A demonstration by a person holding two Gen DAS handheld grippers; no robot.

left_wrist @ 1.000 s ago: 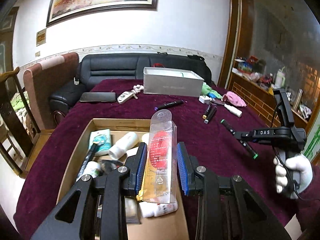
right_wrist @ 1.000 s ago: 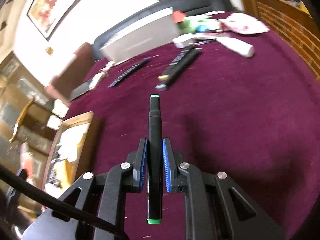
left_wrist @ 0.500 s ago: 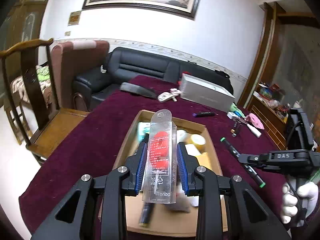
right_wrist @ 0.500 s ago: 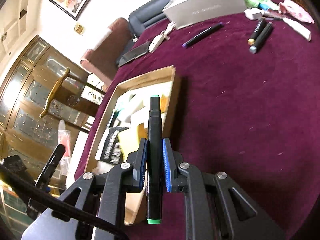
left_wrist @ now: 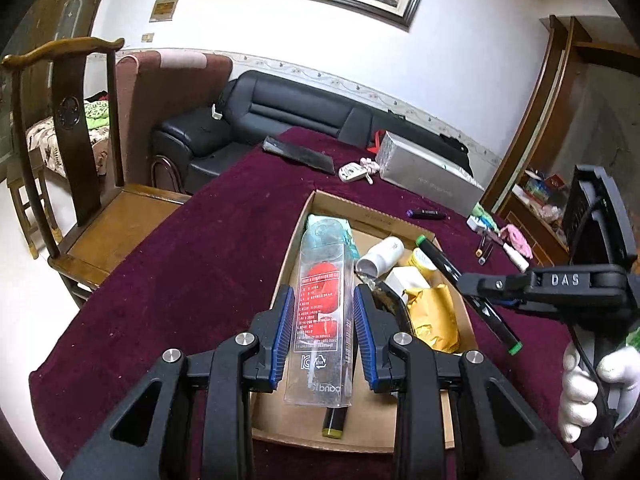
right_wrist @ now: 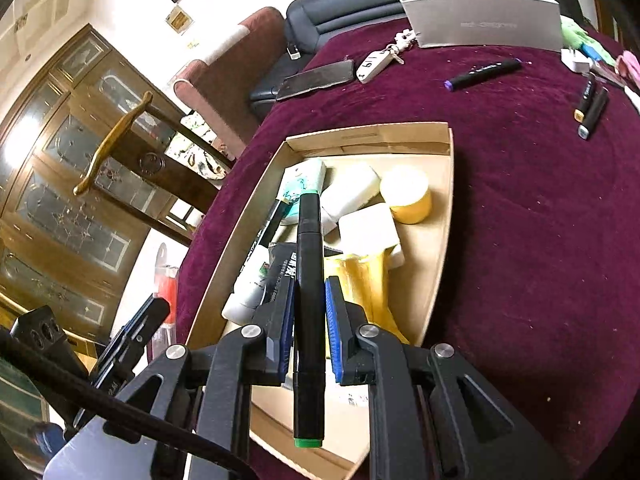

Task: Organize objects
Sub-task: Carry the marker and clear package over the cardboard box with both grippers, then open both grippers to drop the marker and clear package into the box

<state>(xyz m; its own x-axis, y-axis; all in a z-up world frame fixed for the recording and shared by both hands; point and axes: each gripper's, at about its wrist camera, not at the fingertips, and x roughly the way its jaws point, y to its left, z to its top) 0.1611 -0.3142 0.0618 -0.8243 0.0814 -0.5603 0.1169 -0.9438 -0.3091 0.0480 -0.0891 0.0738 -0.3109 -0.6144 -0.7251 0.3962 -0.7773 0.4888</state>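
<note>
The task is in the middle. The cardboard box (right_wrist: 447, 184) on the purple tablecloth (right_wrist: 520, 220) already holds several things: a white bottle (left_wrist: 380, 258), a roll of yellow tape (right_wrist: 408, 196), a white block (right_wrist: 368, 228), a yellow padded packet (left_wrist: 434, 316) and some smaller items that I cannot name for sure.

2 more things are above the box and not yet put down. The left gripper (left_wrist: 325, 326) holds a clear plastic package (left_wrist: 322, 320) with a red thing inside; its jaws are clamped on the 2 sides of the package, which hangs over the near left part of the box. The right gripper (right_wrist: 310, 316) has its jaws pressed together on a black marker with green caps (right_wrist: 309, 280), which points over the middle of the box.

Still left on the cloth, well apart from the box: 1 marker with a purple end (right_wrist: 484, 73), 2 dark markers (right_wrist: 591, 108) side by side, a key fob (right_wrist: 374, 65), a dark flat phone-like thing (right_wrist: 316, 80), a grey long box (right_wrist: 480, 20), and at the far right edge some small white, green and pink things, which are too small to identify. In my judgement, about half of the work remains.
</note>
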